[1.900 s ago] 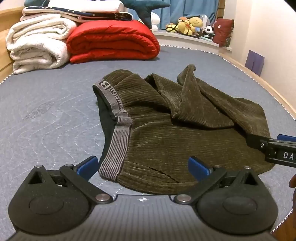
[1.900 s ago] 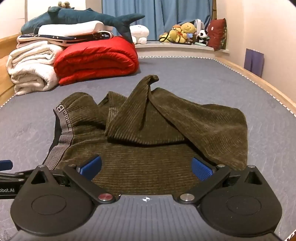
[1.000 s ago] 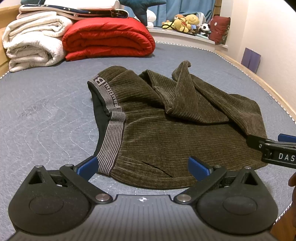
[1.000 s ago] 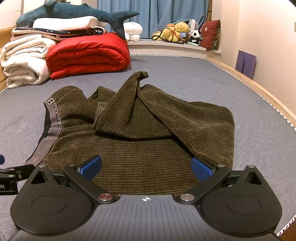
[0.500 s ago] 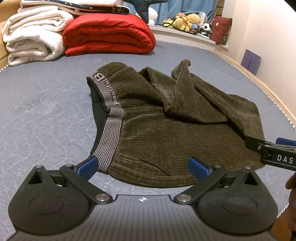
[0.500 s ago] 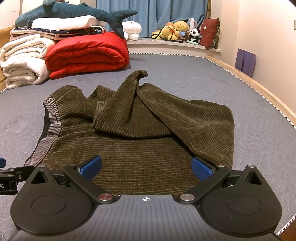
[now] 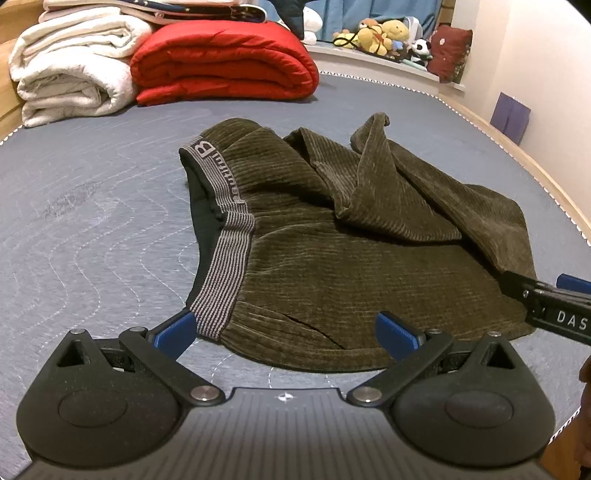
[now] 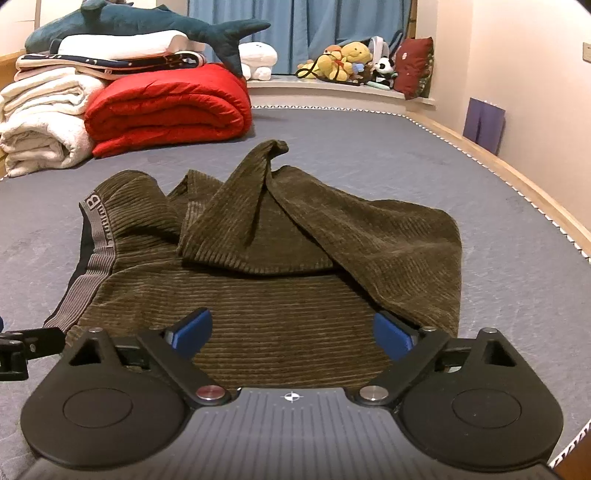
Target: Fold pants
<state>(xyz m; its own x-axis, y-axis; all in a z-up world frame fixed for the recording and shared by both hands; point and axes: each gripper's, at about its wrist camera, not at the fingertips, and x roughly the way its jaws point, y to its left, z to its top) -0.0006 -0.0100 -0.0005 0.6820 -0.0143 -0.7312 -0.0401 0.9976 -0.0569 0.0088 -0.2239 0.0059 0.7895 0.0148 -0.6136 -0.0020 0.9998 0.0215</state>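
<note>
Olive corduroy pants (image 7: 332, 266) lie crumpled on the grey quilted mattress (image 7: 92, 240), with the striped grey waistband (image 7: 225, 258) at the left and a leg bunched up on top (image 8: 258, 221). My left gripper (image 7: 284, 332) is open and empty, just short of the near hem by the waistband corner. My right gripper (image 8: 291, 332) is open and empty over the near edge of the pants (image 8: 277, 325). The right gripper's finger also shows at the right edge of the left wrist view (image 7: 546, 306).
A red folded quilt (image 7: 225, 62) and white folded blankets (image 7: 70, 70) lie at the far left. A plush shark (image 8: 147, 26) lies on the stack. Stuffed toys (image 8: 351, 55) sit on the far ledge. A wooden bed rail (image 8: 517, 177) runs along the right.
Both grippers have drifted slightly, so the pants sit a little differently in view. The pants have not moved. Both grippers stay open.
</note>
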